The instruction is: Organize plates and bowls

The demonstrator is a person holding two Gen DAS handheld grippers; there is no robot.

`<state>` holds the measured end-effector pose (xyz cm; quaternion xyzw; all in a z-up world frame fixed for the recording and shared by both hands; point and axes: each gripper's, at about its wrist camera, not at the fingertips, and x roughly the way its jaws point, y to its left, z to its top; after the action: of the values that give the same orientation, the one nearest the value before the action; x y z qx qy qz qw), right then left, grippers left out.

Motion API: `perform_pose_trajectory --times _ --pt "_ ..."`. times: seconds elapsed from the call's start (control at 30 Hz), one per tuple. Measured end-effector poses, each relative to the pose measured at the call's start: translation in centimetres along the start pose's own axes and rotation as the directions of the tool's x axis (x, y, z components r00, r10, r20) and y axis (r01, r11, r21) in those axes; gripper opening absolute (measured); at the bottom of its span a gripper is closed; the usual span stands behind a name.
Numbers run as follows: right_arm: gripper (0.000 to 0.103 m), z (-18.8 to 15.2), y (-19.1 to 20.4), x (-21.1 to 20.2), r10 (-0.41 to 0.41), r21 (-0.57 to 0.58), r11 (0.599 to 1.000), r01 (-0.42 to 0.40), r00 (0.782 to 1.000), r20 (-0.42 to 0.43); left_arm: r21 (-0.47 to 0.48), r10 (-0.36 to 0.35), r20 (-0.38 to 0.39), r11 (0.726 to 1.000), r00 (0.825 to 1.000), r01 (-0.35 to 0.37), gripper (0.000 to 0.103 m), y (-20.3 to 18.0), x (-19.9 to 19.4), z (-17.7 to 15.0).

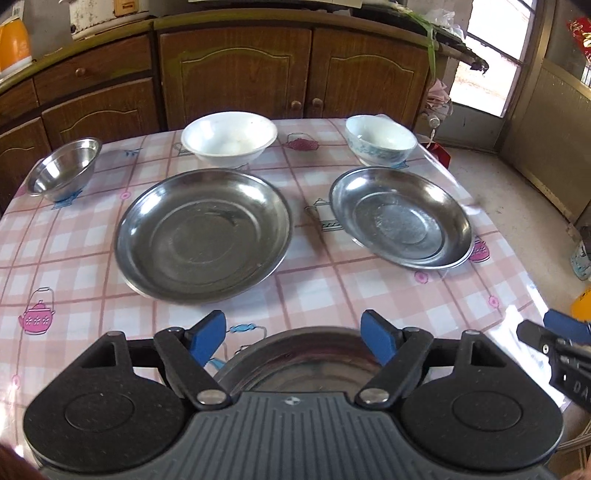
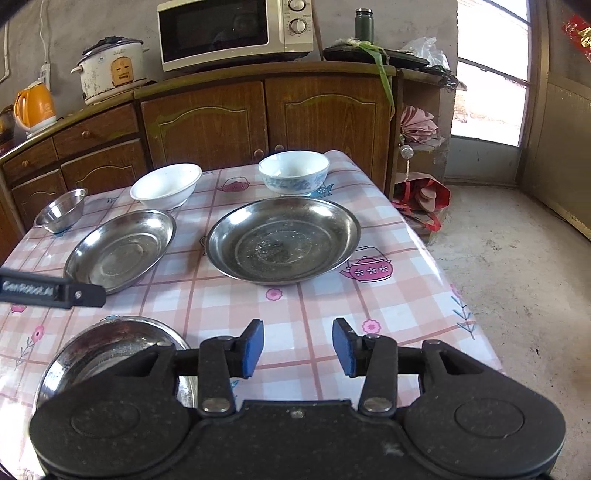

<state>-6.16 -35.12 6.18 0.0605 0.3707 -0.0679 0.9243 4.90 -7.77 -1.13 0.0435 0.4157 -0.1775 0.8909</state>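
On the pink checked table (image 1: 325, 291) stand a small steel bowl (image 1: 62, 170), a white bowl (image 1: 229, 138) and a blue-patterned bowl (image 1: 380, 140) in a back row. In front of them lie a large steel plate (image 1: 203, 234) and a smaller steel plate (image 1: 400, 218). A third steel dish (image 1: 306, 362) sits at the near edge, below my left gripper (image 1: 293, 341), which is open and holds nothing. My right gripper (image 2: 298, 347) is open over bare cloth, right of that near steel dish (image 2: 110, 350) and short of the steel plate (image 2: 282, 240).
Brown cabinets (image 2: 207, 125) run behind the table, carrying a microwave (image 2: 232, 33), a rice cooker (image 2: 110, 70) and an orange kettle (image 2: 35, 107). The table's right edge drops to a concrete floor (image 2: 517, 277) with a red bag (image 2: 421, 199) beside it.
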Motion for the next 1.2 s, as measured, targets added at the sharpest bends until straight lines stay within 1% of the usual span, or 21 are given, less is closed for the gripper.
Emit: perform_pose_trajectory --times 0.1,0.23,0.33,0.4,0.47,0.6,0.8,0.9,1.0,1.07,1.13,1.2 --pt "0.057 0.0 -1.2 -0.9 -0.008 -0.007 1.000 0.008 1.000 0.026 0.022 -0.024 0.021 0.999 0.999 0.024 0.082 -1.4 0.6 0.8" --pt "0.058 1.1 -2.7 -0.3 0.006 0.009 1.000 -0.007 0.999 0.054 0.041 -0.028 0.041 0.999 0.999 0.027 0.082 -2.3 1.1 1.5" --pt "0.062 2.2 -3.2 0.7 0.035 0.005 0.999 -0.035 0.997 0.067 0.052 -0.012 0.058 0.999 0.998 0.009 0.083 -2.6 1.7 2.2" --pt "0.070 3.0 -3.5 1.5 0.054 0.006 0.998 -0.055 0.995 0.078 0.044 -0.006 0.050 0.999 0.999 0.004 0.083 -2.6 2.3 2.9" --pt "0.070 3.8 -4.0 2.3 0.058 0.010 0.998 -0.059 0.995 0.083 0.037 -0.005 0.043 0.999 0.999 0.004 0.083 -2.5 2.7 3.4" --pt "0.071 5.0 -5.4 4.2 0.052 0.025 0.998 -0.054 0.996 0.074 0.030 -0.001 0.027 1.000 1.000 0.000 0.087 -2.7 4.1 4.4" --pt "0.071 6.8 -7.6 7.9 0.040 0.069 0.997 -0.043 0.998 0.050 0.029 0.007 -0.008 1.000 1.000 -0.007 0.087 -3.2 6.8 5.8" --pt "0.071 7.4 -8.1 9.4 0.042 0.062 0.997 -0.044 0.998 0.037 0.047 0.017 -0.007 0.999 1.000 -0.016 0.087 -3.5 8.0 6.4" --pt "0.071 7.9 -8.5 11.1 0.037 0.058 0.998 -0.038 0.999 0.020 0.064 0.025 -0.024 0.998 0.999 -0.023 0.087 -3.7 9.7 7.0" --pt "0.071 8.2 -8.9 12.3 0.037 0.072 0.997 -0.037 0.999 0.006 0.070 0.031 -0.026 0.997 0.999 -0.029 0.087 -3.9 10.7 7.4" --pt "0.071 8.5 -9.3 13.6 0.037 0.086 0.996 -0.036 0.999 -0.009 0.077 0.022 -0.041 0.997 0.999 -0.019 0.087 -4.2 11.7 7.8" --pt "0.072 8.7 -9.6 14.8 0.036 0.093 0.995 -0.034 0.999 -0.022 0.098 0.029 -0.049 0.995 0.998 -0.024 0.087 -4.6 12.7 8.0"
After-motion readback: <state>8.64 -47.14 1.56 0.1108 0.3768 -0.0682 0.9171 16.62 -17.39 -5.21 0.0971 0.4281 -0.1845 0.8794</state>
